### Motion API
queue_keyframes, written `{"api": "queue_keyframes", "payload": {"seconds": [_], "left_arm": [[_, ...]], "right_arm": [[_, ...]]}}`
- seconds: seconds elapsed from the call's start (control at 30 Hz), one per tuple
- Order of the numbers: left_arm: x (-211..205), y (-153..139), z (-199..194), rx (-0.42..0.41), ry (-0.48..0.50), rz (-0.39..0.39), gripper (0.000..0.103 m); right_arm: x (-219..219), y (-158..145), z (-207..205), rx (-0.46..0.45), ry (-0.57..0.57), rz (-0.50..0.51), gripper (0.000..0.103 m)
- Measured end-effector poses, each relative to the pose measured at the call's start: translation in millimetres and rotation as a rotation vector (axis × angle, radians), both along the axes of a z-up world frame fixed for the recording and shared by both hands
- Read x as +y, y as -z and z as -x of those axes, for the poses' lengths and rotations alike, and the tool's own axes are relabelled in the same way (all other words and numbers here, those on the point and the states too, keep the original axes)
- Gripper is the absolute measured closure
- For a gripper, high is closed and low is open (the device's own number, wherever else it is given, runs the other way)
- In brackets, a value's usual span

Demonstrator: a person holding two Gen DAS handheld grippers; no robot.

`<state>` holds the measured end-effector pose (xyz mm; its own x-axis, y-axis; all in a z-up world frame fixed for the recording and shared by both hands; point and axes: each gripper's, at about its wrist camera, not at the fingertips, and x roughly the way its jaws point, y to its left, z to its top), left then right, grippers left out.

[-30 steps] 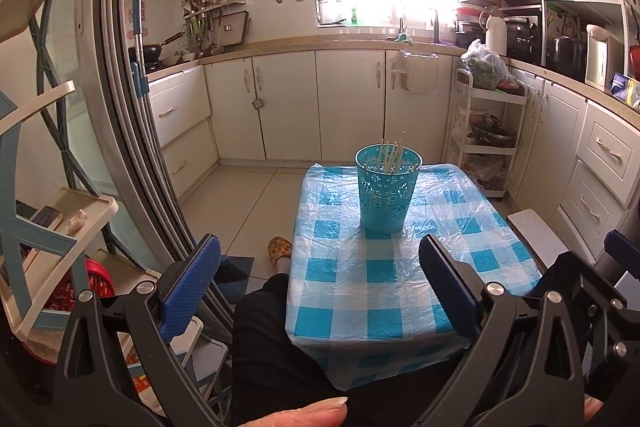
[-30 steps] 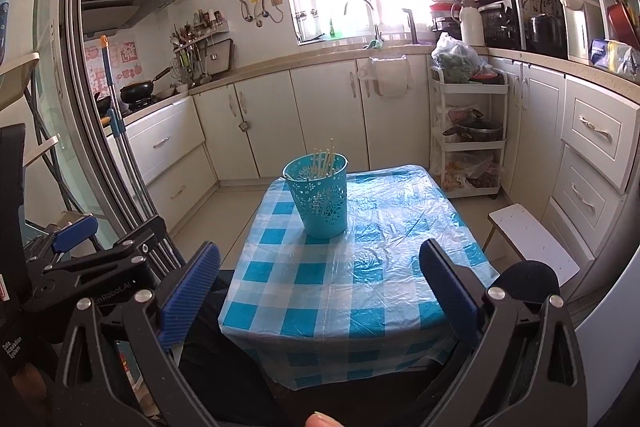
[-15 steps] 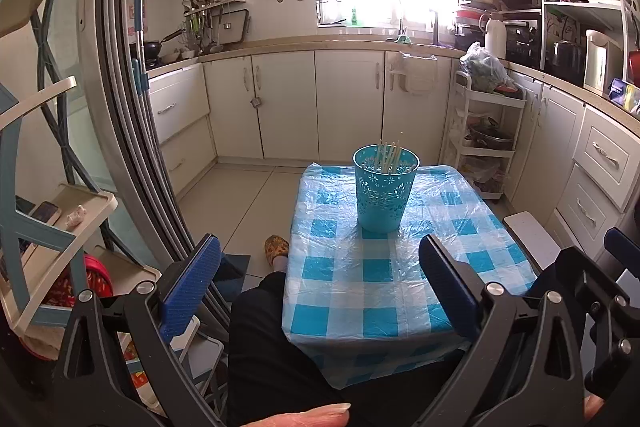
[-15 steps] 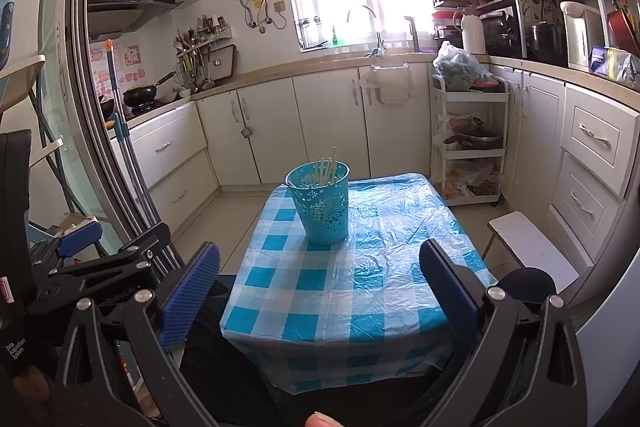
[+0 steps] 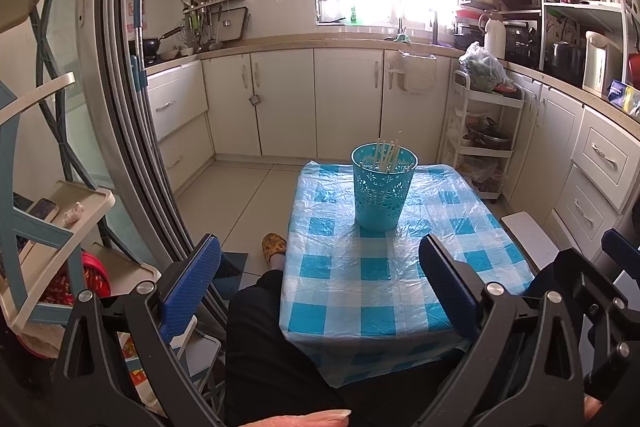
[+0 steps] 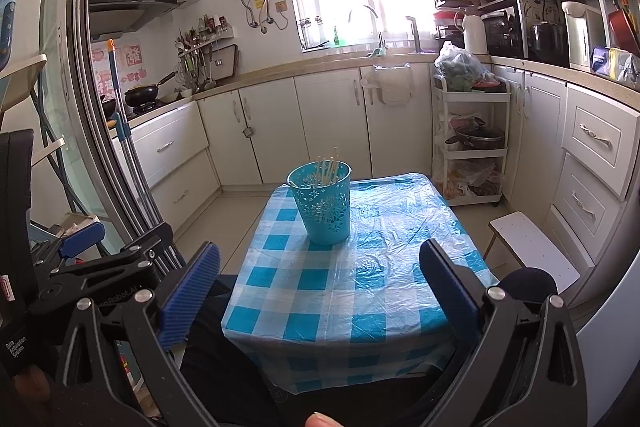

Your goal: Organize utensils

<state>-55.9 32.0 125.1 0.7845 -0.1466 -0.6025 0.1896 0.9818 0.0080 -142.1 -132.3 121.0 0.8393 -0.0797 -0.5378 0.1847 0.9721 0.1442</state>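
A turquoise perforated utensil holder [image 5: 382, 191] stands upright on the far part of a small table with a blue-and-white checked cloth [image 5: 372, 279]. Several pale chopsticks [image 5: 387, 155] stand inside it. It also shows in the right wrist view [image 6: 322, 205] with the chopsticks [image 6: 328, 169]. My left gripper [image 5: 320, 285] is open and empty, held back from the table's near edge. My right gripper [image 6: 320, 283] is open and empty, also short of the near edge. The left gripper's body [image 6: 100, 263] shows at the left of the right wrist view.
A sliding glass door frame [image 5: 132, 131] stands close on the left, with a shelf rack [image 5: 44, 211] beside it. A white trolley [image 5: 486, 131] and a low white stool [image 6: 532, 251] stand right of the table. Cabinets line the back and right. My legs [image 5: 272, 355] are below.
Both grippers have drawn back and risen slightly, so the table and holder look a little farther away. Both stay open and empty. The holder has not moved.
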Motion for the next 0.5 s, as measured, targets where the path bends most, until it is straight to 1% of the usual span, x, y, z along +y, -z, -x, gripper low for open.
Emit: {"api": "queue_keyframes", "payload": {"seconds": [0.5], "left_arm": [[-1.8, 0.9, 1.2, 0.006, 0.001, 0.003, 0.008]], "right_arm": [[-0.2, 2.6, -1.0, 0.011, -0.017, -0.006, 0.007]]}}
